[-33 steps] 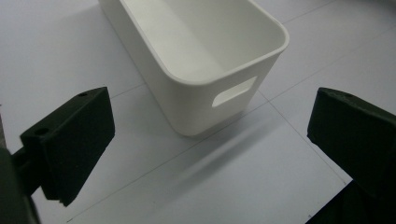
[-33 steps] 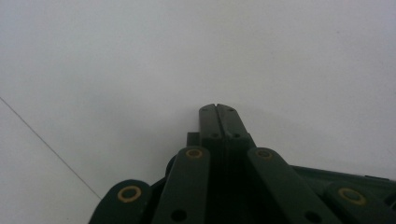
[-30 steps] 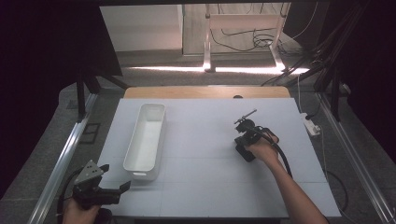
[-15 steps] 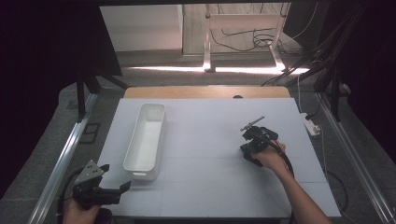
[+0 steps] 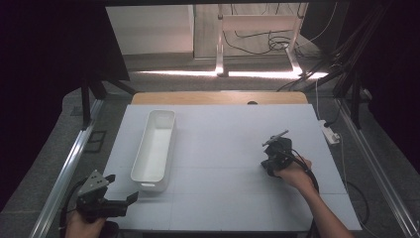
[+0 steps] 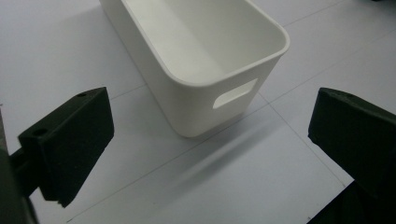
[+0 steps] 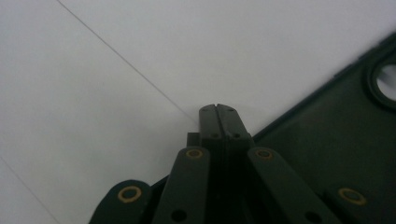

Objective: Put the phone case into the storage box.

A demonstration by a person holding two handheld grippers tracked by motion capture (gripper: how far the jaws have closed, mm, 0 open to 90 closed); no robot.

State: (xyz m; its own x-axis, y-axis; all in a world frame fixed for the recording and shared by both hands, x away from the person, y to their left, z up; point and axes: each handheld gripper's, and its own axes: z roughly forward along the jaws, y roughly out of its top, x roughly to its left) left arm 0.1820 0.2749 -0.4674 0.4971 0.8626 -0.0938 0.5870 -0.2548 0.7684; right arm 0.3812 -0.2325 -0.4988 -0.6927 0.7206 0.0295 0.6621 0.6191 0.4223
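A long white bin (image 5: pixel 140 153) stands empty on the left part of the white table (image 5: pixel 223 134). My left gripper (image 5: pixel 124 188) rests at the near left corner, its jaws wide open and aimed at the bin. In the left gripper view the bin's near end (image 6: pixel 196 102), with its handle slot, lies ahead of that gripper (image 6: pixel 212 116), a short gap away from the jaws. My right gripper (image 5: pixel 270 157) is held low over the right half of the table. In its own view this gripper (image 7: pixel 218 110) is shut, nothing visible between its pads.
A dark flat part with a round hole (image 7: pixel 336 140) fills the right side of the right gripper view; I cannot tell what it is. A wooden strip (image 5: pixel 218 97) borders the table's far edge. A white power strip (image 5: pixel 331 133) lies off the right edge.
The right hand has carried its shut gripper a little to the right and nearer the front edge. The left gripper and the bin have not moved.
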